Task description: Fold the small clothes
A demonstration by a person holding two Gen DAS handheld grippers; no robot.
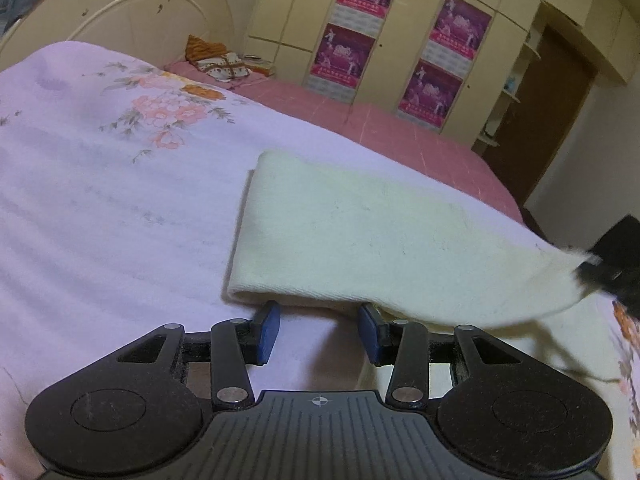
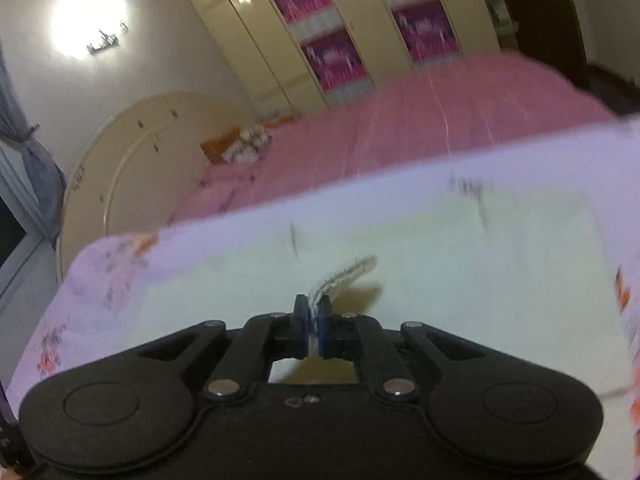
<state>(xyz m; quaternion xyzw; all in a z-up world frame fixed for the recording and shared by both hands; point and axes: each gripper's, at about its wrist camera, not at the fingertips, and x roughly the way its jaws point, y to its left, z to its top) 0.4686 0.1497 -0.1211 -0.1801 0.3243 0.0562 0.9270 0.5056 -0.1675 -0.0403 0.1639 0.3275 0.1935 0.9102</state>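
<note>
Nearest to us in the left wrist view is the left gripper (image 1: 319, 330), its blue-padded fingers (image 1: 269, 332) standing apart with nothing pressed between them. We see them at the near edge of a cream cloth (image 1: 352, 236), which is folded into a long band and lies on a pale lilac floral sheet (image 1: 100, 184) on the bed. One fingertip sits just under the cloth's near fold and the other beside it; we cannot tell whether either one touches the fabric.

At the right edge of that view, the right gripper (image 1: 612, 264) shows as a dark shape, with the cloth's far right corner lifted up to it.

In the right wrist view, which is blurred, we see the right gripper (image 2: 315, 320) with its fingers (image 2: 300, 328) closed tight on a thin edge of the cream cloth (image 2: 400, 240), a frayed strip sticking out beyond the tips. Most of the cloth lies flat on the floral sheet (image 2: 112, 272) below.

Beyond the sheet we see a pink bedspread (image 1: 380, 120), a cream headboard (image 1: 132, 8) and wardrobe doors with purple posters (image 1: 444, 92).
</note>
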